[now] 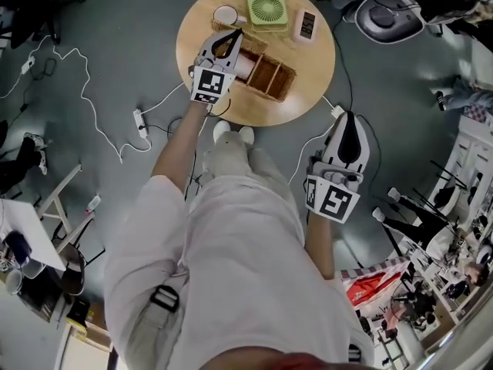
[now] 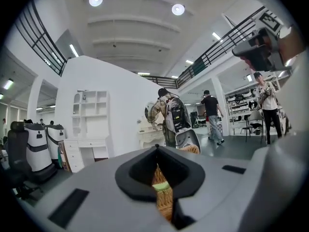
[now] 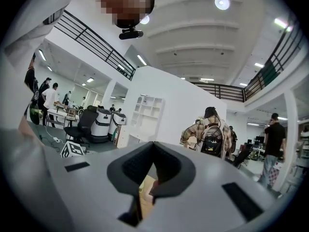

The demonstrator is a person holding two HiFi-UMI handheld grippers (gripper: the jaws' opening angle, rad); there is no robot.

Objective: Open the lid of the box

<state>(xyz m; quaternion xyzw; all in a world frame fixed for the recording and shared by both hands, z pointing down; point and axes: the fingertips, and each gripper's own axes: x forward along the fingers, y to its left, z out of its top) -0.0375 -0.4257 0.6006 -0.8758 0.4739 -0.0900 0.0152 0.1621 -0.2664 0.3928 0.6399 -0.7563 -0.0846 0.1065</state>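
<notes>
A woven box (image 1: 271, 78) with open compartments stands on the round wooden table (image 1: 308, 75). Its woven lid (image 1: 251, 42) is raised along the far side. My left gripper (image 1: 236, 32) reaches over the box's left end, and its tips are closed at the lid's edge. In the left gripper view the jaws meet (image 2: 157, 149) with woven lid (image 2: 163, 203) filling the slit below them. My right gripper (image 1: 348, 117) hangs off the table beside the person's right leg, shut and empty; its jaws also meet in the right gripper view (image 3: 153, 143).
Behind the box stand a green fan (image 1: 266, 8), a white round dish (image 1: 226, 15) and a small white clock (image 1: 306, 25). A power strip (image 1: 141, 122) and white cables lie on the grey floor to the left. A chair base (image 1: 385, 15) sits at the table's right.
</notes>
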